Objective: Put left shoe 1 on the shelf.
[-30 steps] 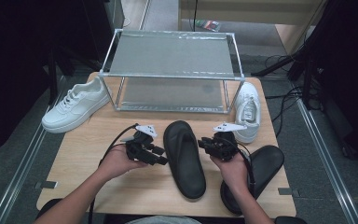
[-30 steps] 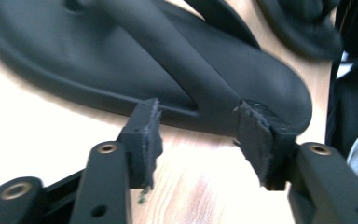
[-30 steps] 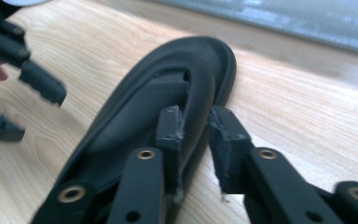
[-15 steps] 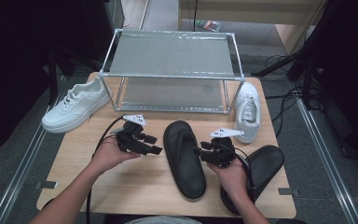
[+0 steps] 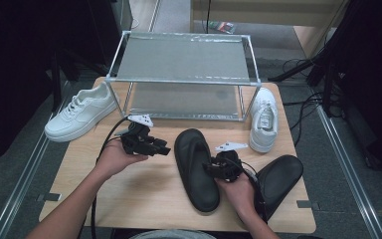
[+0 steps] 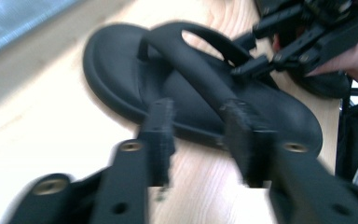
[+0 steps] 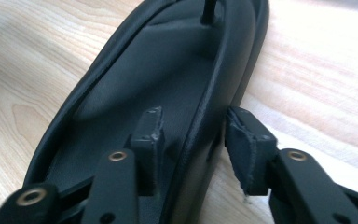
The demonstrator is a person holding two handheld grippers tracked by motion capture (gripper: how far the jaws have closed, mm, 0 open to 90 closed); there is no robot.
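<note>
A black flip-flop (image 5: 197, 172) lies toe-away in the middle of the wooden table (image 5: 144, 194). My right gripper (image 5: 210, 169) reaches it from the right. In the right gripper view the flip-flop's side rim (image 7: 200, 135) stands between the right gripper (image 7: 196, 122) jaws, one pad over the footbed and one outside. Gaps show on both sides and the jaws have just been closing a little. My left gripper (image 5: 165, 150) hovers left of the flip-flop. In the left gripper view the left gripper (image 6: 199, 109) is open, with nothing between its jaws as they have just been closing, and the flip-flop (image 6: 121, 79) lies beyond.
A second black flip-flop (image 5: 277, 180) lies at the table's right front edge. A white sneaker (image 5: 79, 112) sits at the left and another white sneaker (image 5: 263, 119) at the right. A metal-framed rack (image 5: 184, 64) with mesh shelves stands at the back.
My right gripper has dropped toward me and leftward onto the flip-flop's right edge. My left gripper has drawn back to the left, away from the flip-flop, and risen a little.
</note>
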